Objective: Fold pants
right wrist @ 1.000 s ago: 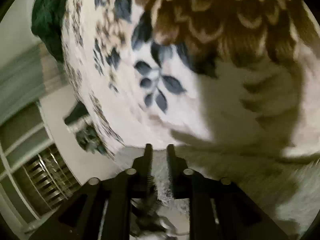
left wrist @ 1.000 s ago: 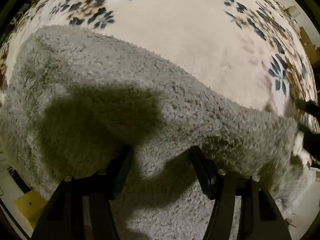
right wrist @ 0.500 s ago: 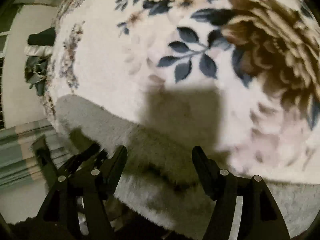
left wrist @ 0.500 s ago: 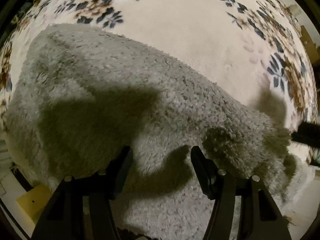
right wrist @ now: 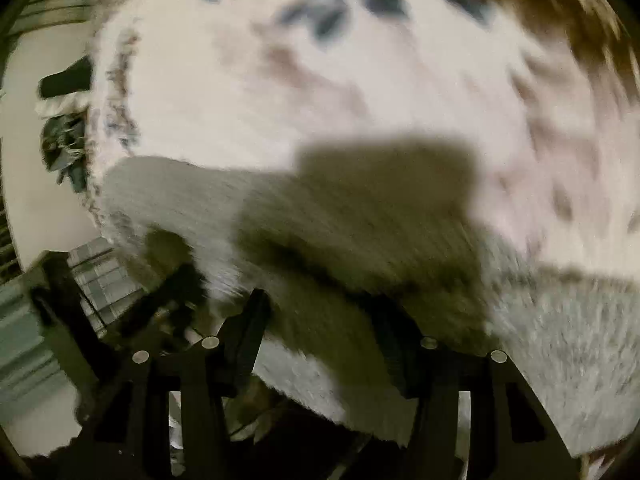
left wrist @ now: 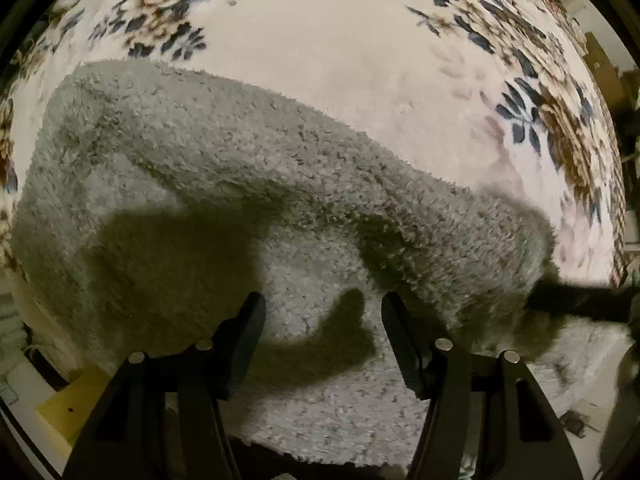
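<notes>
The grey fleece pants (left wrist: pixel 224 184) lie folded on a cream floral blanket (left wrist: pixel 340 40), with one layer lying over another. My left gripper (left wrist: pixel 322 320) is open and empty, just above the pants' near part. The right gripper's black finger shows at the right edge of the left wrist view (left wrist: pixel 580 300), at the pants' right end. In the blurred right wrist view the pants (right wrist: pixel 560 320) fill the lower part, and my right gripper (right wrist: pixel 320 320) is open over them, holding nothing.
The blanket (right wrist: pixel 320 80) has blue and brown flower prints. Dark and white items (right wrist: pixel 64 112) lie beyond its left edge. A yellow object (left wrist: pixel 60 404) sits at the lower left beside the bed edge.
My right gripper was shut on the pants' edge a second ago, then opened and let go. It now swings over the pants. My left gripper drew back slightly; it stayed open.
</notes>
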